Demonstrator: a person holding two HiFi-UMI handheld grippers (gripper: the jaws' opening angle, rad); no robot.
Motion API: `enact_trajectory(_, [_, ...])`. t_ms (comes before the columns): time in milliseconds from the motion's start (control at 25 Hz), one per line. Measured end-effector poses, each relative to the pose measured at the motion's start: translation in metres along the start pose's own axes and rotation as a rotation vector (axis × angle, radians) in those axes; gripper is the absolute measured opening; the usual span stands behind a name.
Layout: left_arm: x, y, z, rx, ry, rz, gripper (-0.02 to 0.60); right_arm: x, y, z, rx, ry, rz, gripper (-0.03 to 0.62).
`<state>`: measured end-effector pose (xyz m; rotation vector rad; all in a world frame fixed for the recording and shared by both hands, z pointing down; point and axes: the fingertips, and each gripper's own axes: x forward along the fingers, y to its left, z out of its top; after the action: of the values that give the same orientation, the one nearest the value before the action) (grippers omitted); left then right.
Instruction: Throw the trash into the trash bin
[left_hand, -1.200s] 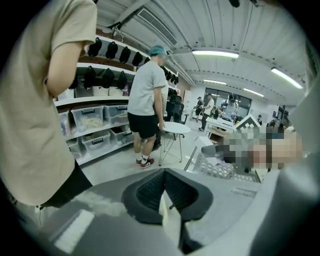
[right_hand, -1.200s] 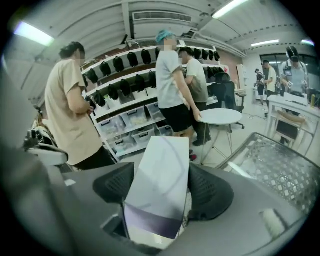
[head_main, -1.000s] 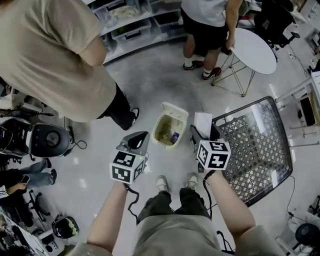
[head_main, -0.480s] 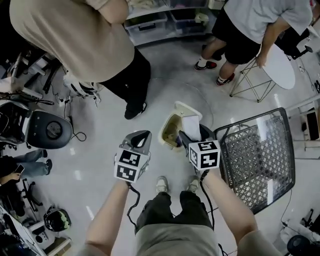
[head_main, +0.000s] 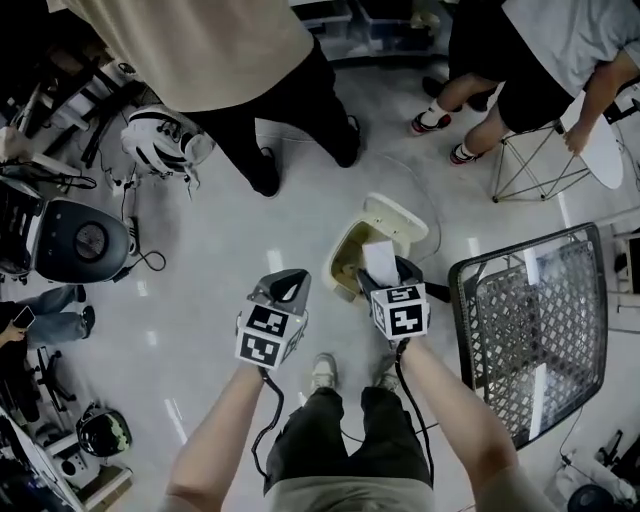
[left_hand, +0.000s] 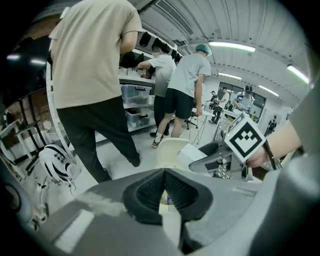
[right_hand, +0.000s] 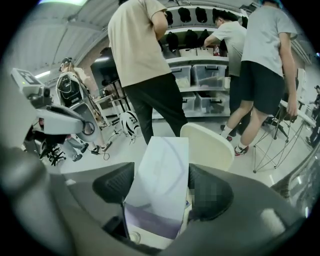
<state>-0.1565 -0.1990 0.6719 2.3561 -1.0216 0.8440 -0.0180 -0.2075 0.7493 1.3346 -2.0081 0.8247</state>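
A cream trash bin (head_main: 352, 248) with its lid swung open stands on the floor just ahead of my feet. My right gripper (head_main: 384, 272) is shut on a flat white paper carton (head_main: 379, 260) and holds it right over the bin's mouth. In the right gripper view the carton (right_hand: 161, 181) stands upright between the jaws, above the bin (right_hand: 207, 144). My left gripper (head_main: 283, 290) hovers left of the bin, shut and empty. In the left gripper view its pads meet, with the bin (left_hand: 172, 150) and the carton (left_hand: 190, 152) beyond.
A black wire-mesh cart (head_main: 525, 320) stands to my right. A person in a tan shirt (head_main: 250, 60) stands just beyond the bin; another stands by a round white table (head_main: 600, 140). Helmets and gear (head_main: 75, 240) lie at the left.
My right gripper has carried the carton left from beside the mesh cart to over the open bin. My view has shifted; the left gripper has stayed shut beside the bin.
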Motion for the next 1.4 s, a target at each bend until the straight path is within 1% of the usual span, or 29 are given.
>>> enact_trajectory(240, [0.049, 0.009, -0.051, -0.052, 0.030, -0.007, 0.003, 0.063, -0.014, -0.056, -0.013, 0.083, 0.006, 0.341])
enact_trajectory(400, [0.078, 0.013, -0.089, -0.074, 0.080, -0.020, 0.003, 0.102, -0.023, -0.087, -0.018, 0.134, 0.023, 0.342])
enact_trajectory(480, [0.086, 0.015, -0.102, -0.095, 0.090, -0.021, 0.003, 0.116, -0.025, -0.101, -0.015, 0.159, 0.027, 0.342])
enact_trajectory(640, [0.098, 0.018, -0.124, -0.118, 0.107, -0.018, 0.003, 0.140, -0.034, -0.122, -0.022, 0.194, 0.006, 0.345])
enact_trajectory(800, [0.106, 0.018, -0.137, -0.126, 0.121, -0.018, 0.003, 0.149, -0.044, -0.131, -0.023, 0.202, 0.000, 0.348])
enact_trajectory(1000, [0.100, 0.017, -0.142, -0.142, 0.121, -0.007, 0.003, 0.142, -0.048, -0.130, -0.013, 0.184, -0.007, 0.347])
enact_trajectory(1120, [0.089, 0.016, -0.129, -0.143, 0.117, -0.003, 0.003, 0.124, -0.047, -0.117, -0.010, 0.164, -0.010, 0.291])
enact_trajectory(1240, [0.074, 0.012, -0.115, -0.149, 0.109, 0.000, 0.003, 0.101, -0.039, -0.106, -0.051, 0.161, -0.002, 0.234])
enact_trajectory(1320, [0.064, 0.011, -0.105, -0.148, 0.104, 0.003, 0.003, 0.085, -0.033, -0.095, -0.069, 0.148, 0.006, 0.211])
enact_trajectory(1400, [0.054, 0.011, -0.091, -0.139, 0.091, 0.007, 0.003, 0.069, -0.028, -0.077, -0.053, 0.117, 0.014, 0.186])
